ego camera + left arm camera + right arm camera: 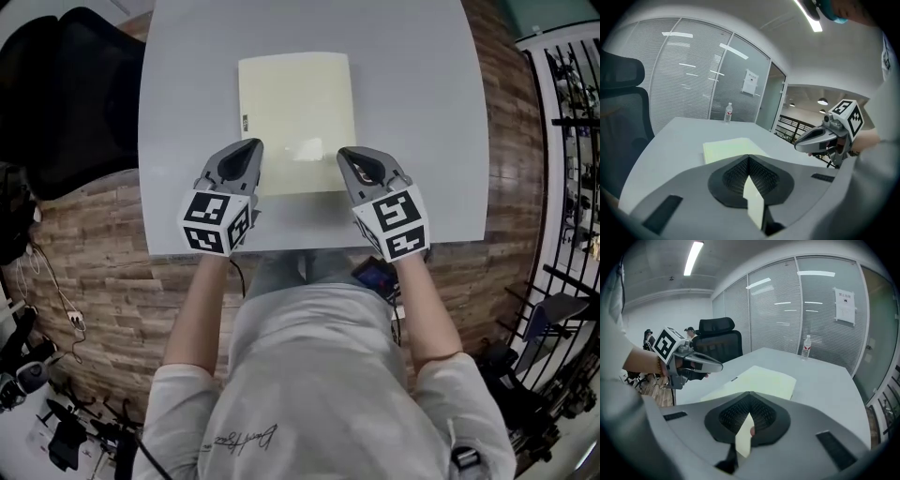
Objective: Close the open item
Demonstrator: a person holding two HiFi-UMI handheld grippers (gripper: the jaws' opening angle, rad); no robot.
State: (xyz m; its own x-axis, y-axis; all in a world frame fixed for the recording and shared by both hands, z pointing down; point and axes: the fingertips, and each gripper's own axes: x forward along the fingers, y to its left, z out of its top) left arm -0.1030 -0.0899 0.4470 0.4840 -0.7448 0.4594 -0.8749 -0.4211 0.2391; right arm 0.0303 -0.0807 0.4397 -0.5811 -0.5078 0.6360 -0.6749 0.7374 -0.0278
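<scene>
A pale yellow folder (296,112) lies flat and closed on the grey table (187,94). My left gripper (251,145) hovers over its near left corner, and my right gripper (345,153) over its near right corner. In the left gripper view the jaws (749,157) meet at the tip, with the folder (729,150) stretching ahead and a yellow sliver showing under them. The right gripper view shows the same: the jaws (750,393) are together above the folder (759,380). Neither gripper holds anything. Each gripper view also shows the other gripper (801,143) (719,365) off to the side.
A black office chair (75,94) stands left of the table. A water bottle (728,112) (806,347) stands at the table's far end by a glass wall. A black metal railing (572,141) runs along the right. The table's near edge is just under my hands.
</scene>
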